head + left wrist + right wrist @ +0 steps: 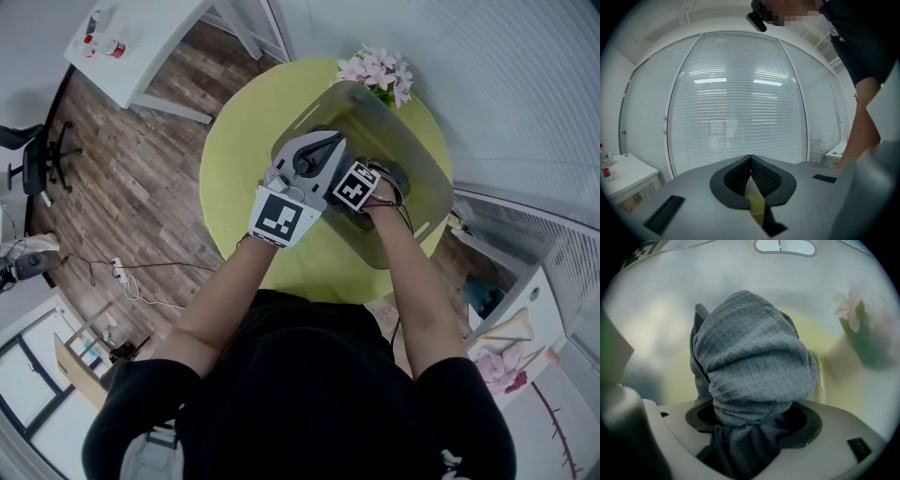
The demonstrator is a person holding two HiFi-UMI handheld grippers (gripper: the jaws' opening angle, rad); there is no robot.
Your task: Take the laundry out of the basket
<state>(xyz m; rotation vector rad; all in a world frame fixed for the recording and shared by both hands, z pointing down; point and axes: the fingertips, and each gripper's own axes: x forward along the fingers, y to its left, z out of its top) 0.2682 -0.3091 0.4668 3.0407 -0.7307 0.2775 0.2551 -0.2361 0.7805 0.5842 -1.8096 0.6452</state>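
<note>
A translucent grey laundry basket (417, 155) stands on a round yellow-green table (234, 159). A grey waffle-weave towel (750, 362) lies bunched inside the basket. My right gripper (750, 427) points steeply down into the basket, and the cloth fills the gap between its jaws, gathered into folds there. In the head view the right gripper (386, 180) is low inside the basket and its tips are hidden. My left gripper (314, 150) hovers over the basket's left part, pointing roughly level. In the left gripper view the left gripper (750, 159) has its pads meeting with nothing between them.
Pink artificial flowers (380, 75) sit on the table at the basket's far rim. A white desk (141, 47) and an office chair (42, 159) stand on the wood floor to the left, with cables (122, 272) lying there. Window blinds (740, 103) face the left gripper.
</note>
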